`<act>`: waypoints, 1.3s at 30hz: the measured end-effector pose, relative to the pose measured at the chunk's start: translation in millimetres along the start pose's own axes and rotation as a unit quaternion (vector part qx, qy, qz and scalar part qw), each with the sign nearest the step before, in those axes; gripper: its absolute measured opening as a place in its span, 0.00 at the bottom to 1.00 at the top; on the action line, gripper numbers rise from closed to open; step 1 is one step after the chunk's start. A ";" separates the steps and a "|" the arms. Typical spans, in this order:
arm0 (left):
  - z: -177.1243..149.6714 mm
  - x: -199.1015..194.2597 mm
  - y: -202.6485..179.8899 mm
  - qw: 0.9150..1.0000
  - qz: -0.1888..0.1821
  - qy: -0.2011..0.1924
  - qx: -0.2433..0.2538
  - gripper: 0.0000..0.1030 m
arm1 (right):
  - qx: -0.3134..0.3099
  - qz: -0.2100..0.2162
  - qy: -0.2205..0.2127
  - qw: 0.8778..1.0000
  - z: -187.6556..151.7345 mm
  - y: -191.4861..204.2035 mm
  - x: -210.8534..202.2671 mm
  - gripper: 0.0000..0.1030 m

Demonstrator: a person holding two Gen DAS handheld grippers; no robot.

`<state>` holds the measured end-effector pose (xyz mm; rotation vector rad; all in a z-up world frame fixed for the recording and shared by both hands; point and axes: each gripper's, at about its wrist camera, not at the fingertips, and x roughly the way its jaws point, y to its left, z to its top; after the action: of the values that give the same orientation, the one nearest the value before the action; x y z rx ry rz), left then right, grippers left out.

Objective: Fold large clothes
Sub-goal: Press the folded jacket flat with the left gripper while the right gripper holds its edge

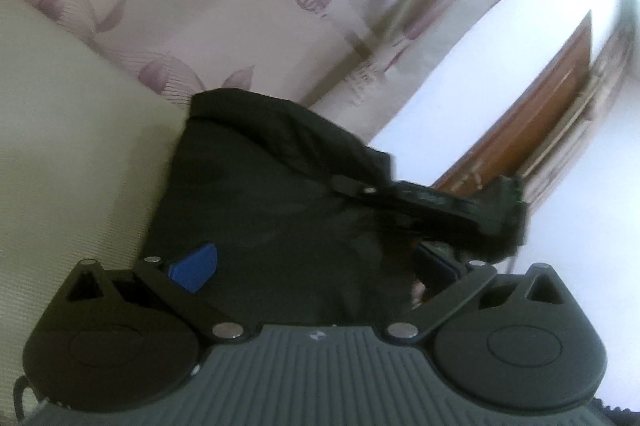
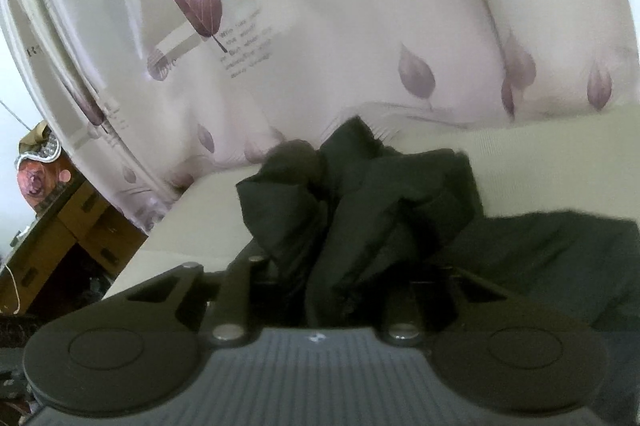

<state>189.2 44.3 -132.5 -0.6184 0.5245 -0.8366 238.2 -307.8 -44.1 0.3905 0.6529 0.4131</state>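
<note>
A black garment (image 1: 264,194) fills the middle of the left wrist view, bunched between my left gripper's (image 1: 316,270) fingers; one blue pad (image 1: 194,266) shows at its left edge, so the jaws stand wide around the cloth. The right gripper's black body (image 1: 440,206) reaches in from the right and grips the same cloth. In the right wrist view the black garment (image 2: 360,194) is gathered in folds between my right gripper's (image 2: 336,278) jaws, which are shut on it. The rest trails right over the cream bed surface (image 2: 560,154).
A curtain with purple leaf prints (image 2: 280,26) hangs behind the bed. A wooden cabinet (image 2: 60,238) stands at the left in the right wrist view. A white wall and brown wooden door frame (image 1: 540,98) show in the left wrist view.
</note>
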 end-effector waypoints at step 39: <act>-29.6 196.5 -49.4 0.988 -0.052 0.145 0.001 1.00 | 0.120 -0.081 -0.103 0.984 -105.5 -254.0 -114.2 0.31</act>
<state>255.7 -147.9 -155.6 -0.5272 0.7599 -1.0330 149.3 -555.6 -183.4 0.5961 0.5274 0.1365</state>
